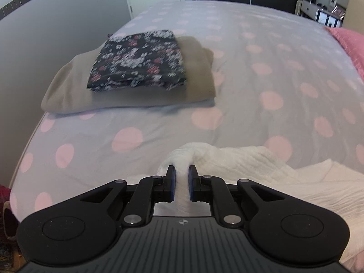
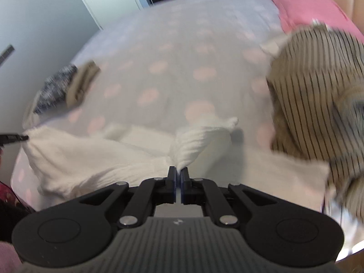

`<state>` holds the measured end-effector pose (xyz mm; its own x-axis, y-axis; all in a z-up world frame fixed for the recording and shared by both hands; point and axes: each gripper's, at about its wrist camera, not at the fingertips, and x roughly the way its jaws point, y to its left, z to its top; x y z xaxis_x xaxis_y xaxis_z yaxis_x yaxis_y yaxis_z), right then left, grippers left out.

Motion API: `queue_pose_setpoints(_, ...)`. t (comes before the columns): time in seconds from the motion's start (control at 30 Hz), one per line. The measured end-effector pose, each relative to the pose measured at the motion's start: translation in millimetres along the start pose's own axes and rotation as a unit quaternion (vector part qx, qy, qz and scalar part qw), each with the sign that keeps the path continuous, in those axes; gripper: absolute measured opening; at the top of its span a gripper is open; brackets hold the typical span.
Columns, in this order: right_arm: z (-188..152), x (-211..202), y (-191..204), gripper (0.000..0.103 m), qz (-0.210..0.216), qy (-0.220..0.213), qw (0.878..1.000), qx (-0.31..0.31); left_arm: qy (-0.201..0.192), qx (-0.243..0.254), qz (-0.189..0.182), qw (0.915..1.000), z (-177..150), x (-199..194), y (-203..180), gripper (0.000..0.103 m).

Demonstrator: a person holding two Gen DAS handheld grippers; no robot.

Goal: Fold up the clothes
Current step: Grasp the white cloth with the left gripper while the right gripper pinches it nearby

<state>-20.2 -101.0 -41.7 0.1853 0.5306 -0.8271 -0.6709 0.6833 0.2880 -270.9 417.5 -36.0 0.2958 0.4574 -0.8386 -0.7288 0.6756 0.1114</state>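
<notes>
Mid-fold, by the look of it: white ribbed knit garment [image 1: 261, 170] pinched at two points, a bunched edge clamped between the nearly closed left gripper [image 1: 182, 182], another gather nipped in the tightly closed right gripper [image 2: 178, 177]. Slack cloth sagging between onto the pink-dotted pale bedsheet [image 1: 250, 56], just ahead of both tools. Next likely calling for tension kept even across both holds; stage of folding not settled.
</notes>
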Motion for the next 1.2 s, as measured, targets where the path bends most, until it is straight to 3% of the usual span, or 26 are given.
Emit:
queue_pose_setpoints(0.13, -39, 25, -1, 0.005, -0.026, 0.083, 0.996, 0.005, 0.02, 0.008, 0.021, 0.9996, -6, 7, 3, 0.009)
queue_pose_setpoints(0.23, -54, 35, 2, 0.011, -0.052, 0.123, 0.991, -0.007, 0.035, 0.006, 0.032, 0.9989, -11, 12, 7, 0.009)
queue_pose_setpoints(0.3, -51, 30, 0, 0.014, -0.062, 0.118, 0.991, -0.008, 0.042, 0.002, 0.033, 0.9986, -14, 15, 11, 0.009)
queue_pose_setpoints(0.43, -27, 19, -7, 0.035, -0.058, 0.075, 0.996, 0.005, 0.048, 0.0, 0.035, 0.9982, -19, 18, 13, 0.009)
queue_pose_setpoints(0.53, 4, 37, -5, 0.05, -0.053, 0.056, 0.997, 0.01, 0.047, -0.004, 0.031, 0.9984, -25, 13, 17, 0.009)
queue_pose_setpoints(0.77, 58, 111, -21, 0.051, -0.106, 0.04, 0.993, 0.011, 0.048, -0.026, 0.009, 0.9985, -41, -5, 33, 0.009)
queue_pose_setpoints(0.83, 61, 128, -32, 0.05, -0.115, 0.052, 0.992, 0.024, 0.046, -0.043, -0.012, 0.998, -47, -14, 42, 0.009)
queue_pose_setpoints(0.93, 57, 140, -47, 0.005, -0.09, 0.077, 0.99, 0.075, 0.053, -0.051, -0.034, 0.9967, -55, -29, 50, 0.009)
queue_pose_setpoints(1.03, 57, 129, -41, 0.002, -0.097, 0.071, 0.99, 0.068, 0.077, -0.035, -0.038, 0.9957, -62, -37, 54, 0.009)
queue_pose_setpoints(1.2, 50, 94, -38, 0.001, -0.191, 0.092, 0.977, 0.019, 0.146, 0.053, -0.005, 0.9878, -75, -26, 35, 0.009)
